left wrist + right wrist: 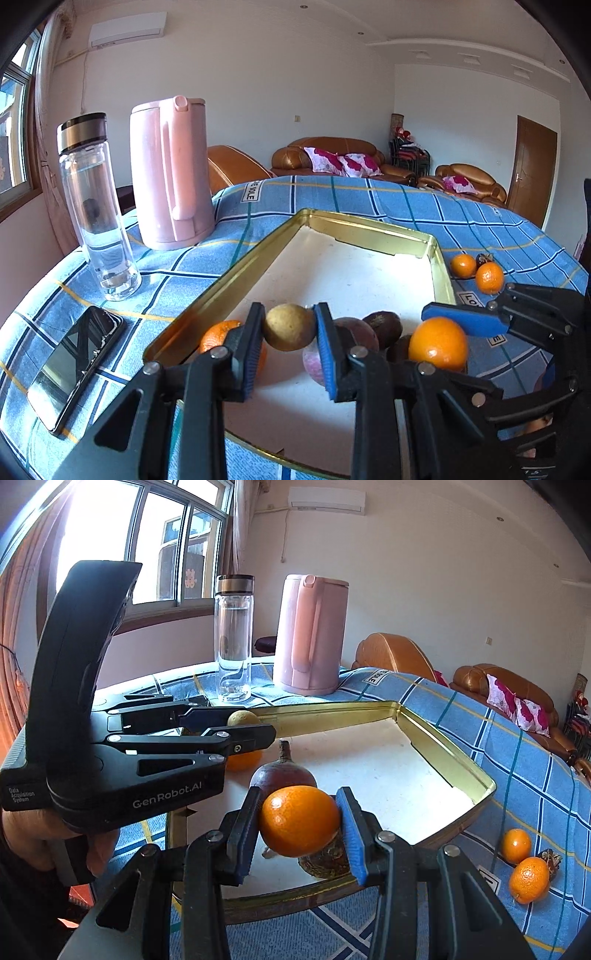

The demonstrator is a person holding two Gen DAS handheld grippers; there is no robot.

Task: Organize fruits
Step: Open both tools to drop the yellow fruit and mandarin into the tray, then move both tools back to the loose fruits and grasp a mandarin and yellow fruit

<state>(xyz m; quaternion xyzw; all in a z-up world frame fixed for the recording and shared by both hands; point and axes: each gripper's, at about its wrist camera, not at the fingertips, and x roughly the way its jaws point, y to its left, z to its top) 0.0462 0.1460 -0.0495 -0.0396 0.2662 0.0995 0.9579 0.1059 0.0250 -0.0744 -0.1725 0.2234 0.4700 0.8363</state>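
A: Status: left hand-held gripper (pixel 289 326) is pinching a yellowish-brown fruit (pixel 289 326) between its pads, held over the near end of the gold tray (pixel 221 280). Right hand-held gripper (pixel 300 821) is clamped on an orange (pixel 300 821), also above the tray's near end, just right of my left one.

B: What's under them?

A: Below and just beyond the left pads: a small orange (pixel 218 332) to the left, a purplish fruit (pixel 351 328) to the right. Beyond the right pads sits a dark pointed fruit (pixel 282 771), with another dark one (pixel 325 856) partly hidden under the held orange.

B: Risks?

A: My read: both fruits are round and gripped near the pad tips, so a squeeze off-centre could pop either out. Dropped from here, it would likely land on the fruit below and roll. The near corner is crowded, so a release there may knock fruit together. The two hand-held grippers are close; swinging either sideways could clip the other.

B: Anything left outside?

A: Two tangerines (pixel 522 864) on the blue checked cloth (pixel 535 760), right of the right hand-held gripper, beside the tray wall. Glass bottle (pixel 96 210) and pink kettle (pixel 170 173) stand well beyond the left one, no threat.
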